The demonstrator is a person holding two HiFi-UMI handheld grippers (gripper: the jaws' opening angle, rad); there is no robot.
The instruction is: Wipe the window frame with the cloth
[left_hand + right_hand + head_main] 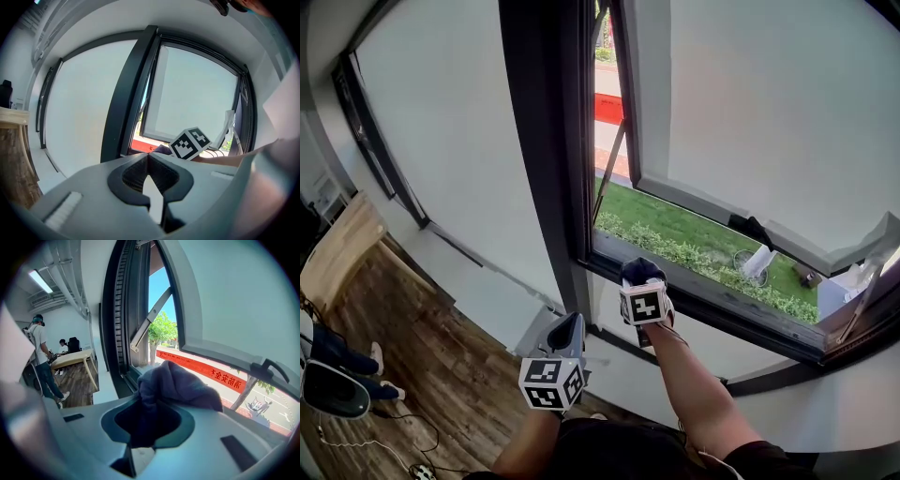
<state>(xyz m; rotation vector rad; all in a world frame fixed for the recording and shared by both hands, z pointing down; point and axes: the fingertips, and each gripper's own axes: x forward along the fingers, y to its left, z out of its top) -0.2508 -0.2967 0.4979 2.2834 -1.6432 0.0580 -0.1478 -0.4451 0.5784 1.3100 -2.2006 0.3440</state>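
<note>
Looking steeply down in the head view, a pale wooden table [337, 248] is seen at nine o'clock, and a dark plank floor [422, 347] is spread at seven o'clock. The left gripper [570, 328] is held at six o'clock, apart from the window, with its jaws closed tip to tip on nothing. A black window frame [546, 159] is seen running from twelve o'clock down to the centre. Just right of centre, the right gripper [642, 284] is clamped on the cloth [642, 270], which is held at the frame's bottom rail near its left corner; contact cannot be confirmed. The cloth is dark bluish-grey, soft and bunched into folds. At two o'clock a pale-paned sash [750, 122] is tilted outward. Through the gap a lawn [675, 225] and a low hedge [675, 253] are seen.
</note>
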